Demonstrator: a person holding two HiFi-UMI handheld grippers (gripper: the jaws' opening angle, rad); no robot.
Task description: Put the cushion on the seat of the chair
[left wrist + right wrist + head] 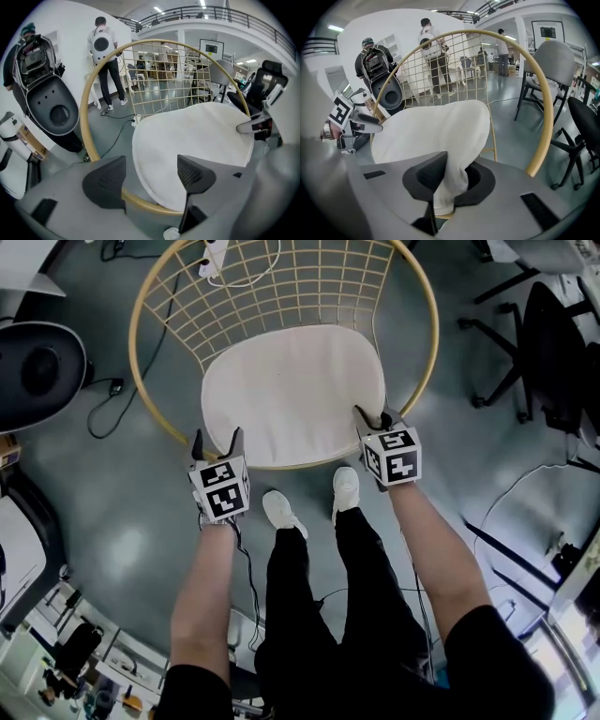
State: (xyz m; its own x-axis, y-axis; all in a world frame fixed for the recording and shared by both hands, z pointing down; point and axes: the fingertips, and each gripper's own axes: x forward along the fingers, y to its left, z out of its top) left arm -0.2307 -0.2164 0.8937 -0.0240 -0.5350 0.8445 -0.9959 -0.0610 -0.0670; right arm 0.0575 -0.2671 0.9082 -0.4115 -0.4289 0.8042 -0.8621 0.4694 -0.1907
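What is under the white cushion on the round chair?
Under the cushion, only the chair's wooden rim shows, along the near edge. The seat surface below is fully covered, so it cannot be seen.

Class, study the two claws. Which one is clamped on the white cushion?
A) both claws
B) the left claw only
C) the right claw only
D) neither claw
C: the right claw pinches a fold of the cushion at its edge, while the left claw stands wide open, its pads pressing on nothing.
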